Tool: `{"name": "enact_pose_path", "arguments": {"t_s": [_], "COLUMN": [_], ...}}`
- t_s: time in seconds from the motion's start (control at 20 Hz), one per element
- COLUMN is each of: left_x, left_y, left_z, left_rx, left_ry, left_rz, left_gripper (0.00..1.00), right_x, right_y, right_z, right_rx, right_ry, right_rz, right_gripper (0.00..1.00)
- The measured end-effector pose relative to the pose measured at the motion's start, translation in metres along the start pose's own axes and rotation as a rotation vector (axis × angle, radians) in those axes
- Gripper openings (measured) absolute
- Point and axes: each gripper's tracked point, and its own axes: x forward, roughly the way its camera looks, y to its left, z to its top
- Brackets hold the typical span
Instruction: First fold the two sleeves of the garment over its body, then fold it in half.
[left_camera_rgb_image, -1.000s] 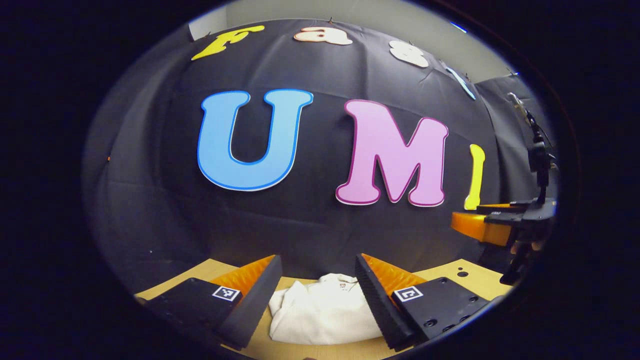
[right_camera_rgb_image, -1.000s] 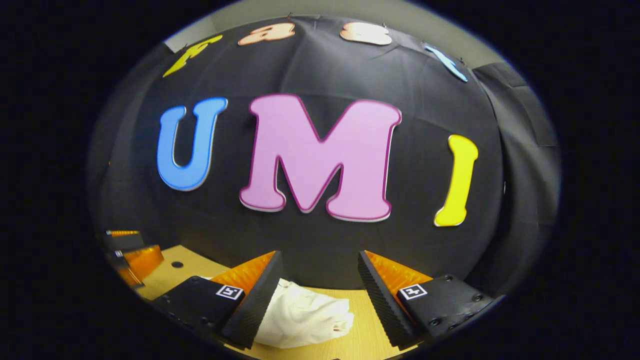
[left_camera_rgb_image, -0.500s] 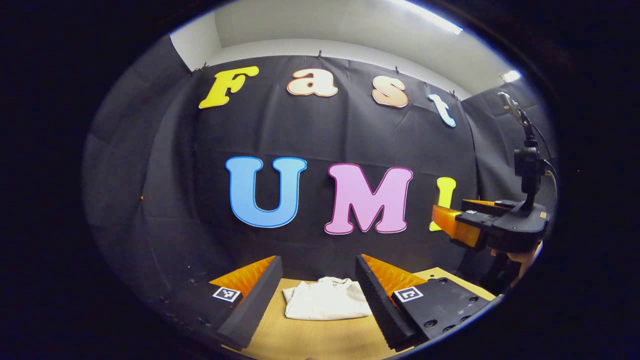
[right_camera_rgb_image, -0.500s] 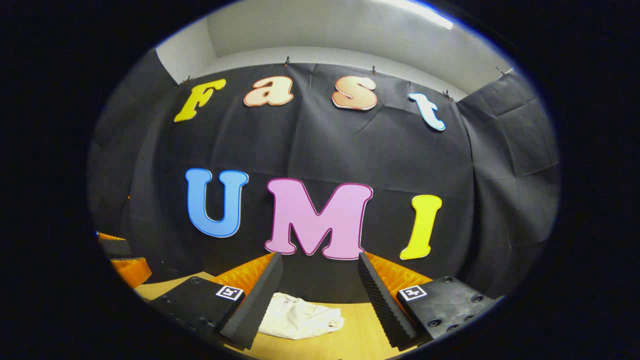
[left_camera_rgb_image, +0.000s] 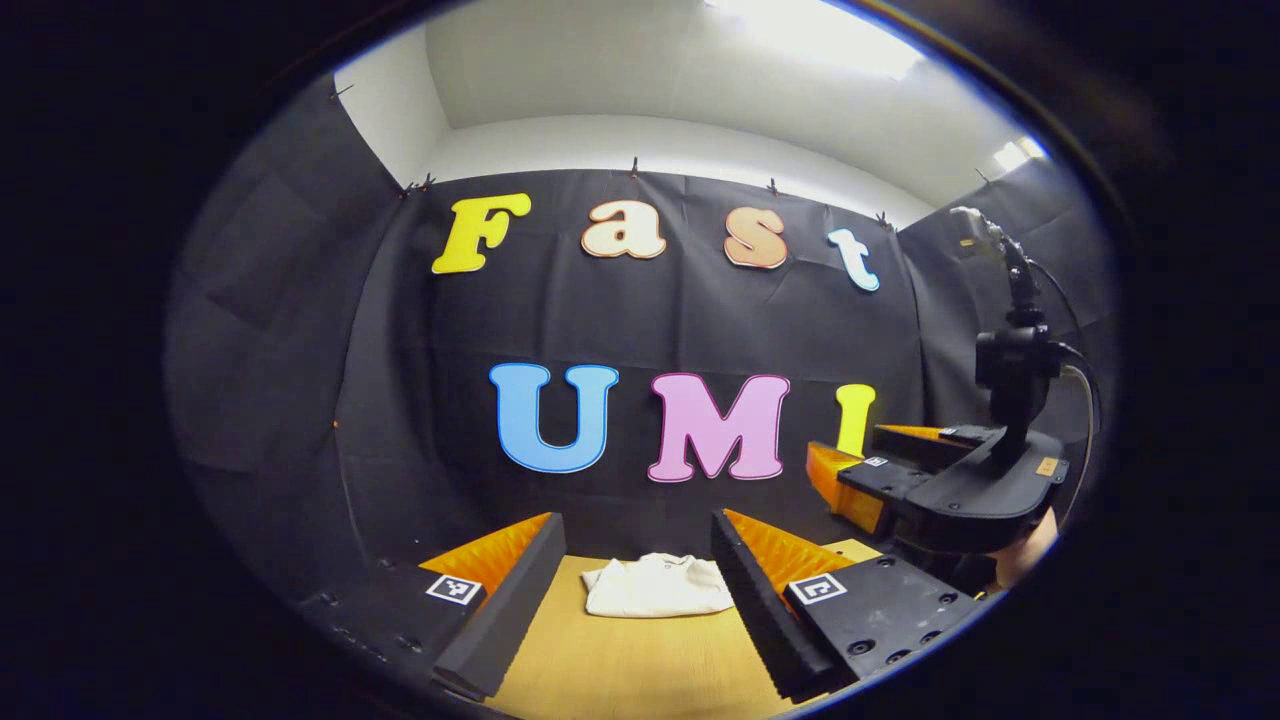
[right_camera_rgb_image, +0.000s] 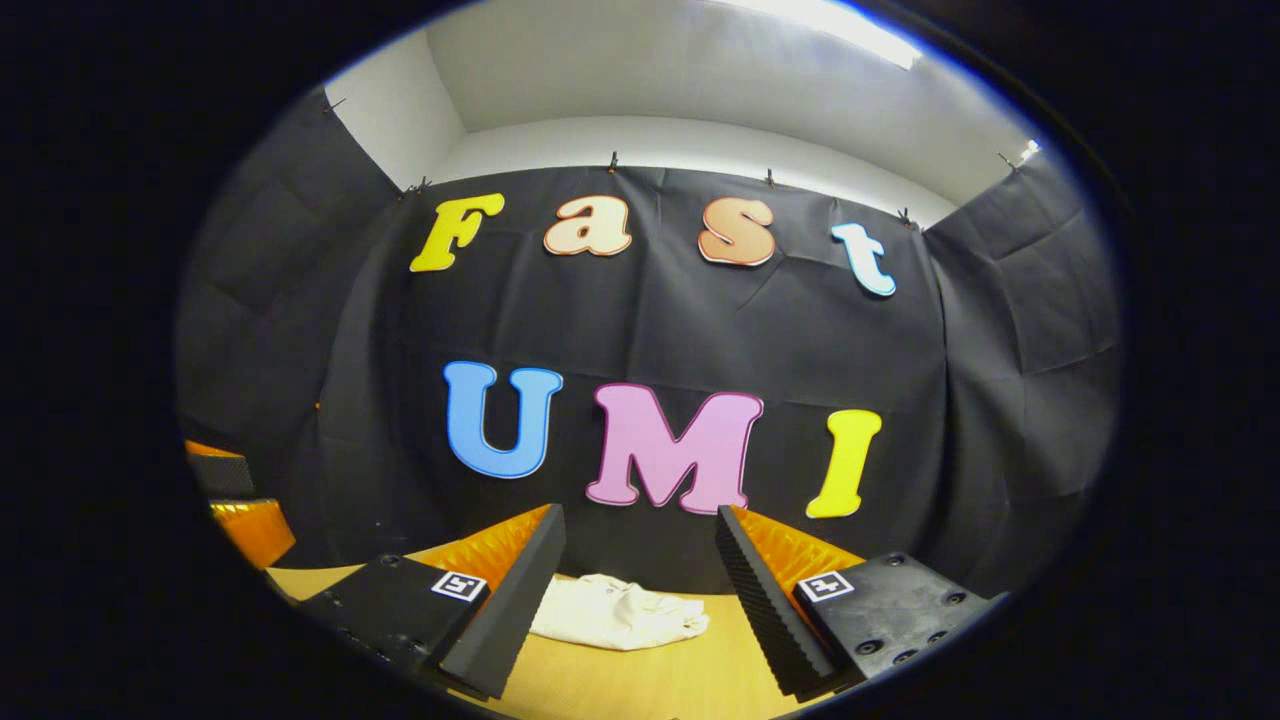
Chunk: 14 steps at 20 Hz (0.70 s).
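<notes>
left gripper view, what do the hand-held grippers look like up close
The left hand-held gripper has two wedge-shaped ribbed fingers on flat black plates with screws, each carrying a small square black-and-white marker. The right hand-held gripper has the same black body, a marker, and a black camera post with a cable.

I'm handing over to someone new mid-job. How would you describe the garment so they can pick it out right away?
Start at the wooden table in front of the black cloth wall. Near its far edge lies the white garment, folded into a compact bundle, and seen between the open fingers of the left gripper. It is the sole soft, pale thing on the table.
</notes>
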Motion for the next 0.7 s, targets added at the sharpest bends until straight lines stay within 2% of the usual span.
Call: {"name": "enact_pose_path", "arguments": {"t_s": [0.1,0.25,0.45,0.7], "left_x": [-0.013,-0.029,-0.042,-0.043], "left_y": [0.000,0.010,0.014,0.032], "left_z": [-0.004,-0.011,-0.018,0.007], "left_rx": [-0.001,0.042,0.020,0.051], "left_ry": [0.019,0.061,0.076,0.012], "left_rz": [-0.009,0.009,0.010,0.039], "left_gripper": [0.95,0.96,0.95,0.95], "right_x": [-0.010,-0.026,-0.042,-0.050], "right_y": [0.016,0.044,0.059,0.063], "right_z": [0.008,0.013,0.019,0.011], "right_rx": [-0.021,-0.054,-0.011,-0.029], "right_ry": [-0.030,-0.041,-0.056,-0.022], "right_rz": [0.014,0.083,0.104,0.122], "right_gripper": [0.96,0.96,0.96,0.96]}}
